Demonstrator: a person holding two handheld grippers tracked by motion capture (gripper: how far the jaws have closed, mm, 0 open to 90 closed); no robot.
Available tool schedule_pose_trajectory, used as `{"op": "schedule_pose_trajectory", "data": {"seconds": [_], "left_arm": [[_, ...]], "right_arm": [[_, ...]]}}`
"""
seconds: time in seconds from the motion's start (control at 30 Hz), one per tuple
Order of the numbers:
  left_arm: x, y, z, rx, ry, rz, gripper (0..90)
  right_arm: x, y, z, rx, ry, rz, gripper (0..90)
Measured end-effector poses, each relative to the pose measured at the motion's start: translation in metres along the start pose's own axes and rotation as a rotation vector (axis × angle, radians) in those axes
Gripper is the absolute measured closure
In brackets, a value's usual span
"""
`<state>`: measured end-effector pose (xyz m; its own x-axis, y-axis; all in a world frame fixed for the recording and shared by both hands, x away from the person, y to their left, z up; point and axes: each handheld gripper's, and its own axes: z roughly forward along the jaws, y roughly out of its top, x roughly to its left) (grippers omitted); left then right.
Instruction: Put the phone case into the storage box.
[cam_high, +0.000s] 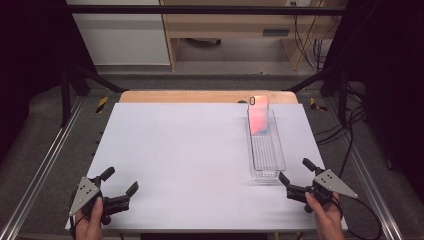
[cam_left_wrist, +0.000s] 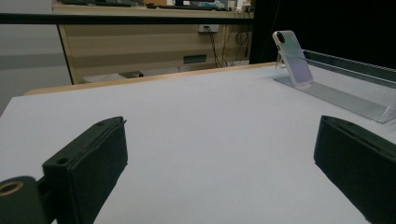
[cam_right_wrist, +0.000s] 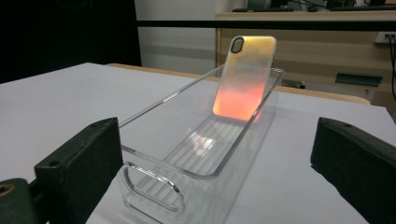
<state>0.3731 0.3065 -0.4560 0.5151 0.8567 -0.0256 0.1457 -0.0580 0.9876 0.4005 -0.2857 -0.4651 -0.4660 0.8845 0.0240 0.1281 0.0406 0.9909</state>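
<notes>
A: Jaws first, quick. Right gripper (cam_high: 292, 182)?

B: Spread wide, nothing between them. From the right gripper view the two black jaws frame the near end of the clear tray (cam_right_wrist: 154, 186), the end with the handle loop. Close to it but not touching, as far as I can tell.

A: Left gripper (cam_high: 121, 186)?

B: Also wide apart and empty. It sits at the near left corner of the white table (cam_high: 175, 150), well apart from the tray. Its own view looks across bare table toward the tray far off to the right.

A: Why so wide on both?

B: My read: they're staged, ready to go. A wide gap means either one can close around something without readjusting. The right one is lined up along the tray's long axis, so I'd judge that one is meant to work first.

A: And the thing itself?

B: Phone case (cam_high: 259, 115), iridescent, pink-orange sheen, camera cutout at the top. It stands tilted inside the tray, bottom edge on the ribbed floor, top leaning on the far end wall. Also seen from the left gripper view (cam_left_wrist: 293, 57).

A: Why leaning like that?

B: Probably so the top edge sticks up above the rim. Easy to pinch from above without scraping the walls.

A: Tray position?

B: Right side of the table, long axis running away from the person, near end just ahead of the right gripper.

A: Risk?

B: Slick case, light tray. A sloppy pinch could drag the tray along.
</notes>
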Motion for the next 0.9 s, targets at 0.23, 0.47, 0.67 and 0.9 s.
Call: {"op": "schedule_pose_trajectory", "data": {"seconds": [0.23,0.47,0.67,0.9], "left_arm": [[0.0,0.0,0.0,-0.005,0.0,0.006,2.5],[0.0,0.0,0.001,-0.009,-0.004,0.012,2.6],[0.0,0.0,0.002,-0.01,-0.007,0.018,2.6],[0.002,0.0,0.002,-0.012,-0.001,0.018,2.6]], "right_arm": [[0.007,0.0,0.006,-0.019,0.026,-0.023,2.6],[0.012,0.0,0.011,-0.034,0.043,-0.035,2.6],[0.017,0.0,0.016,-0.031,0.061,-0.04,2.6],[0.022,0.003,0.023,-0.044,0.071,-0.042,2.7]]}}
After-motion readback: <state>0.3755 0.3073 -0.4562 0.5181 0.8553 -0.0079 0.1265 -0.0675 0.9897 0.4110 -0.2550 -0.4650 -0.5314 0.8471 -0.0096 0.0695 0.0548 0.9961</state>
